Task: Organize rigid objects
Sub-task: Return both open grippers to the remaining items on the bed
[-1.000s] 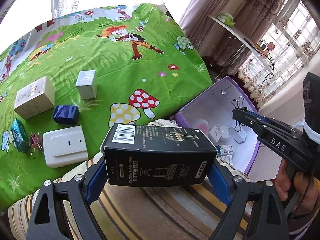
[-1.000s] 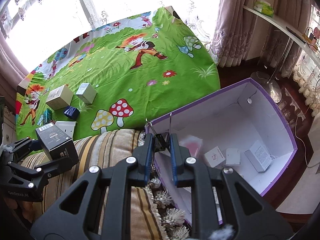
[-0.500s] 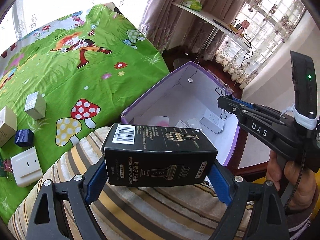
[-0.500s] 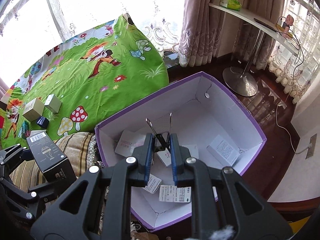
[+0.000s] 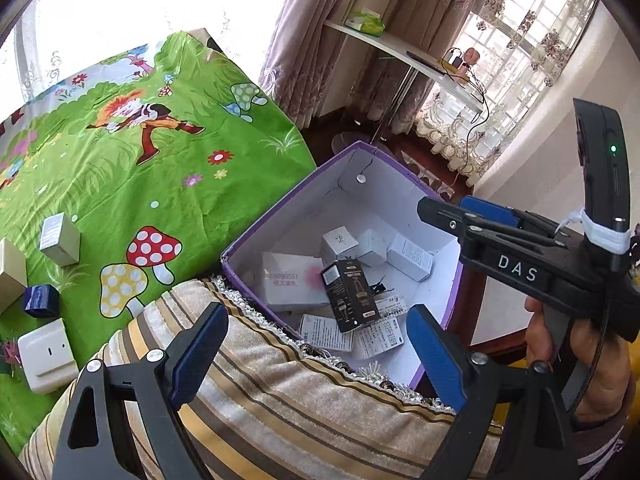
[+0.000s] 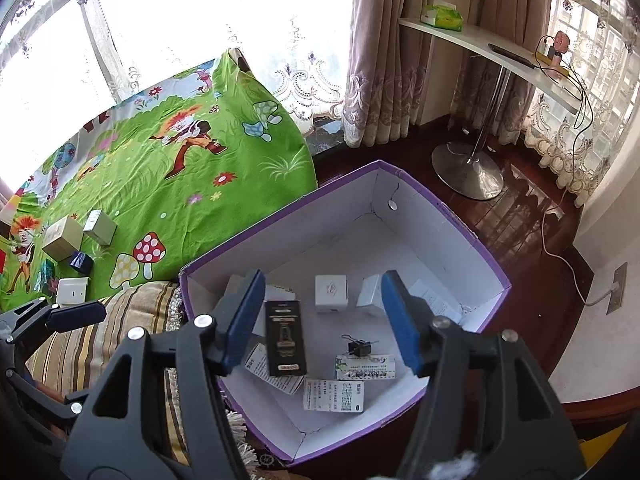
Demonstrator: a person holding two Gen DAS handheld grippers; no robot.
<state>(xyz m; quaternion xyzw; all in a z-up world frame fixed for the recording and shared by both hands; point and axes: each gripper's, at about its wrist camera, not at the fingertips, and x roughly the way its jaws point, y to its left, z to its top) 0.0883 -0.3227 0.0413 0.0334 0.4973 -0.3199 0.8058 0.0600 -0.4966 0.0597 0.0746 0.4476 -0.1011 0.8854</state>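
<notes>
A purple-rimmed white box (image 5: 280, 216) (image 6: 440, 204) holds several small cartons and leaflets. A black carton (image 5: 351, 295) (image 6: 285, 338) lies tilted on top of them. My left gripper (image 5: 316, 320) hangs open above the box's near edge, with nothing between its blue pads; it also shows at the far left of the right wrist view (image 6: 76, 314). My right gripper (image 6: 323, 284) is over the box with its jaws opening and nothing between them. A black binder clip (image 6: 358, 347) lies loose on the box floor below. A hand holds the right gripper (image 5: 460, 212).
A green cartoon cloth (image 5: 160, 184) carries a white switch plate (image 5: 48, 354), a dark blue cube (image 5: 40, 300) and a grey carton (image 5: 60, 238). A striped cushion (image 5: 320, 420) lies between the cloth and the box. A table's round base (image 6: 468, 172) stands on the dark floor behind the box.
The black carton has left my left gripper and now lies in the purple box. My right gripper's jaws have spread and the binder clip has dropped into the box. Both views swung toward the box.
</notes>
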